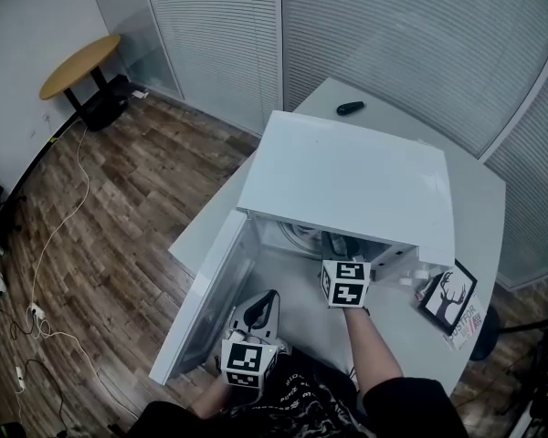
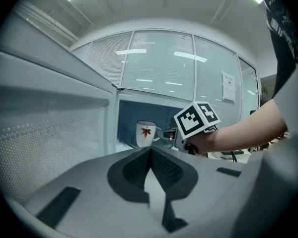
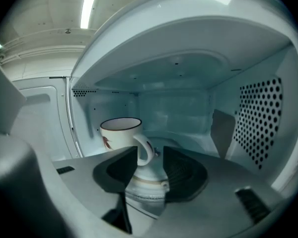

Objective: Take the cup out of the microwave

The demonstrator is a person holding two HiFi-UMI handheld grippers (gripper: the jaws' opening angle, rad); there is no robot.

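Reaching into the open microwave [image 1: 347, 181], we hold the right hand-held gripper [image 3: 150, 155] with its jaws apart either side of the handle [image 3: 146, 150] of the upright cup [image 3: 118, 133] just ahead; the handle points toward this gripper. The left hand-held gripper [image 2: 150, 151], jaws together and empty, sits beside the door [image 1: 205, 286].

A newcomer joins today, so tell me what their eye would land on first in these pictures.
The white microwave, its door swung wide open, dominates the head view. Inside stands a white cup with a red leaf print, and the right gripper reaches in with jaws apart, the cup's handle lined up in the gap. The left gripper hangs by the door, jaws together and empty.
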